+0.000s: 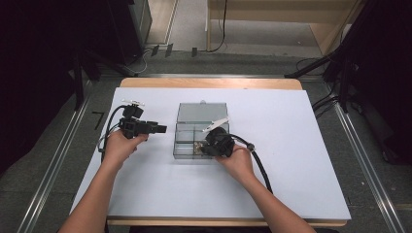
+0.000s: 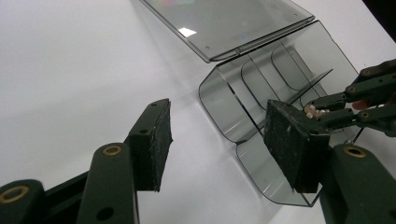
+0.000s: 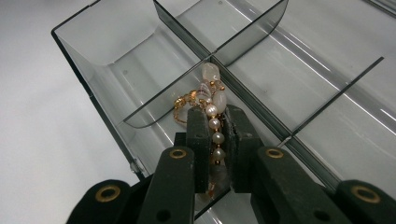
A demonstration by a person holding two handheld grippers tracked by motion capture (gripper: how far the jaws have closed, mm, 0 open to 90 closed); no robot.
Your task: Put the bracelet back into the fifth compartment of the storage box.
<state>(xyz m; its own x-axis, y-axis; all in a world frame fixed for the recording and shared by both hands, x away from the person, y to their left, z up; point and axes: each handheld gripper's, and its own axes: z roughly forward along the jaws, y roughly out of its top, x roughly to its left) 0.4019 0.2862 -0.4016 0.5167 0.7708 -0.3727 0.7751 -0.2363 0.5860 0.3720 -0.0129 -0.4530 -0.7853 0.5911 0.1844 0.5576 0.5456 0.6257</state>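
White table (image 1: 145,184) bears an open divided box (image 3: 116,42); right gripper (image 3: 217,135) jaws pinch a pearl bracelet (image 3: 212,100), seemingly over one compartment, left gripper (image 2: 219,135) jaws apart.

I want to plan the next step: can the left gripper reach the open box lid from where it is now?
Probably yes: the left gripper, open, points at the box, and bare table lies before the lid.

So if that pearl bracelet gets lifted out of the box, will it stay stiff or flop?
Probably flop: the pearl bracelet is separate beads on a strand, bunched beyond the right hand-held gripper. Likely light. Smooth round beads might slip, though the pads pinch them firmly.
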